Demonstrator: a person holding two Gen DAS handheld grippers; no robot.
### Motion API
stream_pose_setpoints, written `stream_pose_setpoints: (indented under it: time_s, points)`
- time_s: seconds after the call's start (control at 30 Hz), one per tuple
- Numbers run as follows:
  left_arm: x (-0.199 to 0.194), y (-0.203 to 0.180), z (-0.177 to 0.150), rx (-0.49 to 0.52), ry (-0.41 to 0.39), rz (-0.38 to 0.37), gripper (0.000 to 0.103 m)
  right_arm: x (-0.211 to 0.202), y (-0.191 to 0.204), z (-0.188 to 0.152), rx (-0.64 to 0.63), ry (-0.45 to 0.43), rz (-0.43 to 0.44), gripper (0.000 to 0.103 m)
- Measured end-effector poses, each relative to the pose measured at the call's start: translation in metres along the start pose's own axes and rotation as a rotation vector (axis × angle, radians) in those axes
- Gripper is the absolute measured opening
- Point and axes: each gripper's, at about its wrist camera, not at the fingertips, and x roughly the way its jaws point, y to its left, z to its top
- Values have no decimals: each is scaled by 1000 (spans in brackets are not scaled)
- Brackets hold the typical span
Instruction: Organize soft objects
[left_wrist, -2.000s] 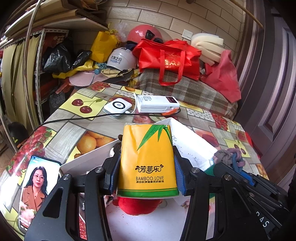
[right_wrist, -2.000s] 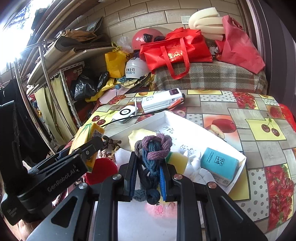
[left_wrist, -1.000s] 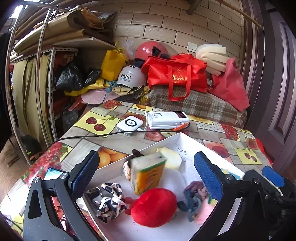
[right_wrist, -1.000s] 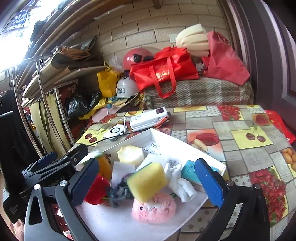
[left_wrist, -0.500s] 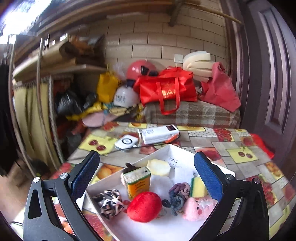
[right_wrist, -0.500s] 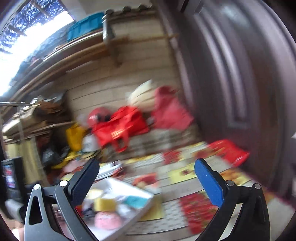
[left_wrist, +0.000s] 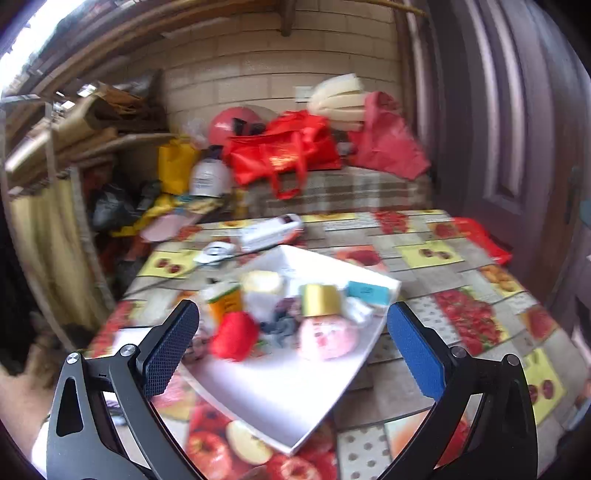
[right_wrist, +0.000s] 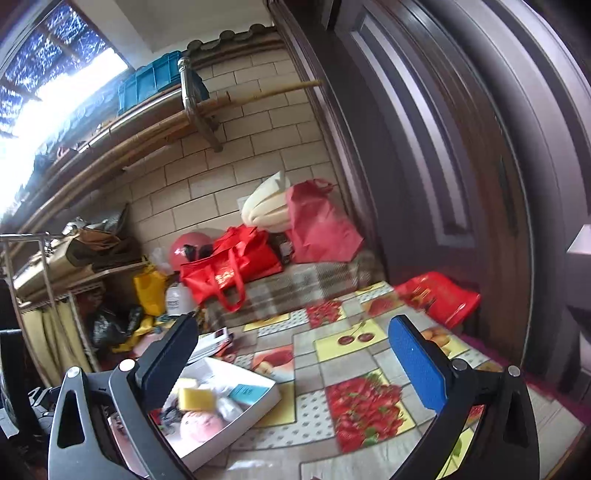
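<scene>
**Both grippers empty above the filled tray**

We see our left gripper (left_wrist: 291, 343) with its jaws spread wide and nothing between them, and our right gripper (right_wrist: 291, 354) likewise wide apart and empty. The white tray (left_wrist: 280, 398) sits on the fruit-patterned surface (left_wrist: 461, 314) and holds the soft objects: a red plush ball (left_wrist: 234, 336) at its 9 o'clock, a pink plush (left_wrist: 327, 338) beside it toward 3 o'clock, a yellow sponge (left_wrist: 320, 299) just behind the pink one, a dark knotted cloth (left_wrist: 279, 326) between the two plush pieces, an orange tissue pack (left_wrist: 225, 304) and a teal packet (left_wrist: 367, 291) toward 1 o'clock. The picture is blurred, so finer contacts cannot be told.

Beyond the tray at 12 o'clock lie a white power bank (left_wrist: 269, 230) and a round white device (left_wrist: 216, 251). Nothing stands between the jaws and the tray. Behind the surface a plaid bench carries a red bag (right_wrist: 229, 262) and a red helmet (left_wrist: 231, 120) against a brick wall; a dark door (right_wrist: 461, 147) rises at 3 o'clock.
</scene>
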Motion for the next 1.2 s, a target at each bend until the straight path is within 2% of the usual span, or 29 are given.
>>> stream_pose_setpoints:
  time_s: [0.03,0.1,0.27,0.4,0.53,0.67,0.8,1.0,1.2]
  points:
    - [-6,-4,0,12,-4,67,103,-2,0,0,-2,0,5,103]
    - [-15,-7,-1,25,-16,117,103,-8,0,-2,-15,-5,15,103]
    - [-34,-8,-2,-14,17,28,103,-24,-2,-3,-26,-17,23,103]
    - [-51,-15,-3,17,-7,86,103,-35,-7,-2,1,-41,37,103]
    - [-71,-18,-3,19,-28,32,103,-45,-10,-3,14,-67,34,103]
    - [-80,-22,-6,27,-24,71,103,-46,-14,-6,28,-53,37,103]
    - [-87,-27,-10,23,-2,25,103,-48,-19,-8,45,-44,35,103]
    - [-87,-41,-16,51,7,44,103,-54,-27,-7,66,-47,32,103]
    - [-82,-39,-17,26,37,40,103,-57,-28,-8,63,-62,23,103]
